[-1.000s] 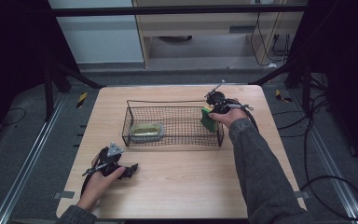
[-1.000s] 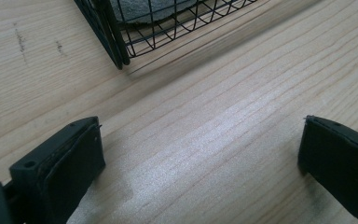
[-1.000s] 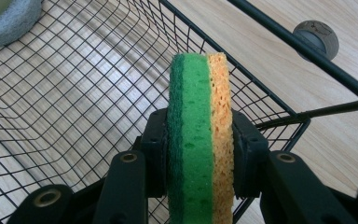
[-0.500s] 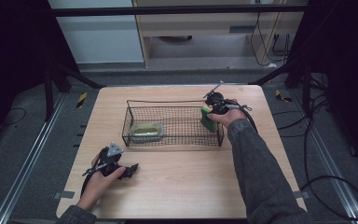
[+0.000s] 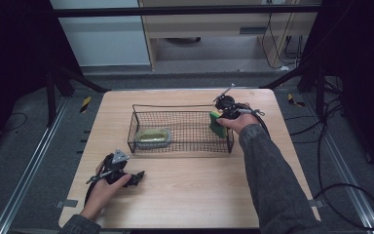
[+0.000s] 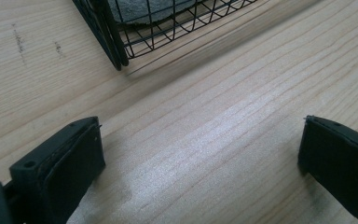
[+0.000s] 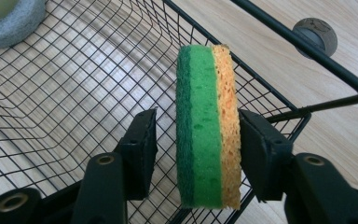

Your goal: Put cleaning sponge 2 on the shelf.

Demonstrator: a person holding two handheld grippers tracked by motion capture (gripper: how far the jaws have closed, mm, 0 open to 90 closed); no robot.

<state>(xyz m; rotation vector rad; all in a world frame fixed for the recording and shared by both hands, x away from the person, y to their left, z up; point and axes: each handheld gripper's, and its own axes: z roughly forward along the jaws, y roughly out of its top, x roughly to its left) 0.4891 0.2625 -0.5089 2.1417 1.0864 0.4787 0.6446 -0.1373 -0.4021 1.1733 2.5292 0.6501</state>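
Two grippers are mine: near me the left gripper (image 5: pixel 135 176) rests on the wooden table (image 5: pixel 190 195), jaws wide apart and empty. Farther off, my right gripper (image 7: pixel 196 144) has just been opening; the green-and-orange sponge (image 7: pixel 208 126) stands on edge between its loosened jaws, inside the wire basket (image 5: pixel 180 146) at its right end. A grey soap dish (image 5: pixel 152 138) sits at the left end. Only withdrawing seems left. No writing is readable.

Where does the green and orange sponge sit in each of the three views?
High view: the sponge stands on edge at the wire basket's right end, by the right gripper.
Left gripper view: the sponge is not in it; the basket's corner is at the top.
Right gripper view: the sponge stands centre, between the right gripper's jaws, which have just been opening, with a gap at the left one.
Shared landmark: the wire basket.
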